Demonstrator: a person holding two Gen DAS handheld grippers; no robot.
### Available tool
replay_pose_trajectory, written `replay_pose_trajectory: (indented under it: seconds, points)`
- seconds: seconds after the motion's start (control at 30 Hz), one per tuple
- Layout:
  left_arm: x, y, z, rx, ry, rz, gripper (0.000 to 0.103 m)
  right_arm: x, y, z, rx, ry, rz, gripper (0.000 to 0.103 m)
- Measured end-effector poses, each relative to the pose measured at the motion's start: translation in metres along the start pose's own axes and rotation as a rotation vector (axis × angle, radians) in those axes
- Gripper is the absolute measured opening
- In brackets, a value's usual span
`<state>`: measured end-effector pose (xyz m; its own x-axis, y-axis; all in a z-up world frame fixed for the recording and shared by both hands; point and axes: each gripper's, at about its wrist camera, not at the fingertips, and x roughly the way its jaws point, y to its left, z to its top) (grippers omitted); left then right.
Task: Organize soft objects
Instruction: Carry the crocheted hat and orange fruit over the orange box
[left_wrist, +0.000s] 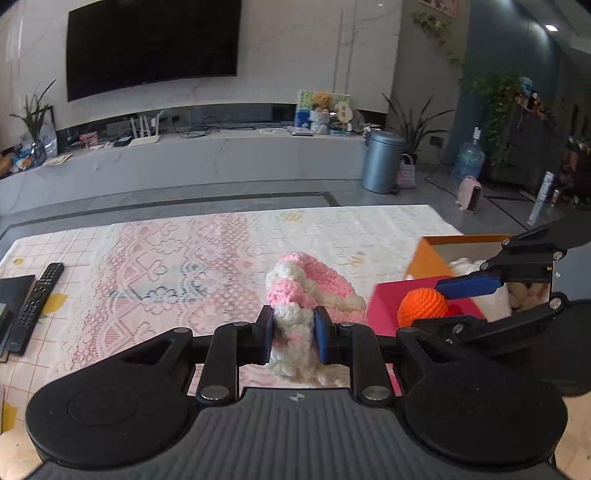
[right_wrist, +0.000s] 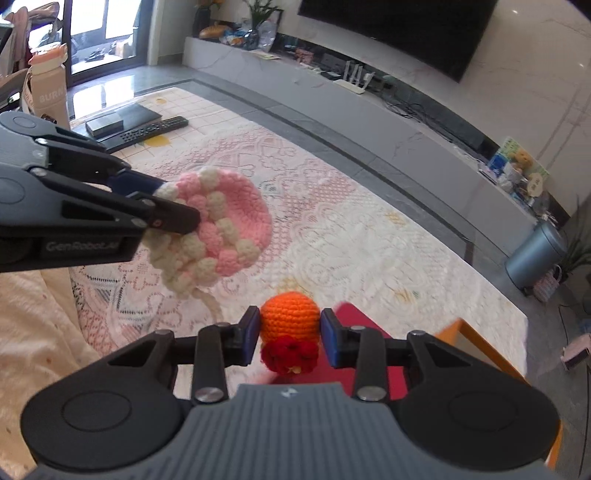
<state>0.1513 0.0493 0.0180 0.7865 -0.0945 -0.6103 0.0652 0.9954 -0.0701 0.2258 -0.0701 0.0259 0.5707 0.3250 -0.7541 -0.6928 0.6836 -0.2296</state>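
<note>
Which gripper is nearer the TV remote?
Left. The left gripper, holding the pink knit piece, is closer to the remote; the right gripper is farther off.

Two handheld grippers, near-identical in build. The left gripper (left_wrist: 293, 338) has a grey ribbed housing at its base, flanked by two round matte-black discs, the left-hand one stamped with a raised ring. Black jointed linkage bars run forward from the housing, pinned with round silver screws, and end in flat blue pads (left_wrist: 323, 339) on black backing. A small white logo sits on the housing's front edge. The right gripper (right_wrist: 289, 338) shows the same grey ribbing, black discs, silver screws and blue pads (right_wrist: 330, 341). Seen side-on from the right camera, the left tool's black body carries pale "GenRobot.AI" lettering.
</note>
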Motion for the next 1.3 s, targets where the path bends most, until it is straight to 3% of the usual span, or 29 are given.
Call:
replay_pose_trajectory:
  seconds: [0.27,0.57,0.97,1.3]
  points:
    - [0.001,-0.059,0.003,0.079,-0.017,-0.095,0.025,-0.041,-0.046,-0.051,0.078,0.038,-0.123,0.035]
    - [0.021,-0.128,0.014,0.187,-0.013,-0.187,0.025,-0.046,-0.112,-0.101,0.228,0.129,-0.233,0.035]
    - [0.056,-0.167,0.016,0.243,0.024,-0.229,0.025,-0.028,-0.149,-0.134,0.313,0.175,-0.242,0.035]
    - [0.091,-0.188,0.019,0.281,0.072,-0.242,0.025,0.007,-0.176,-0.155,0.389,0.276,-0.206,0.035]
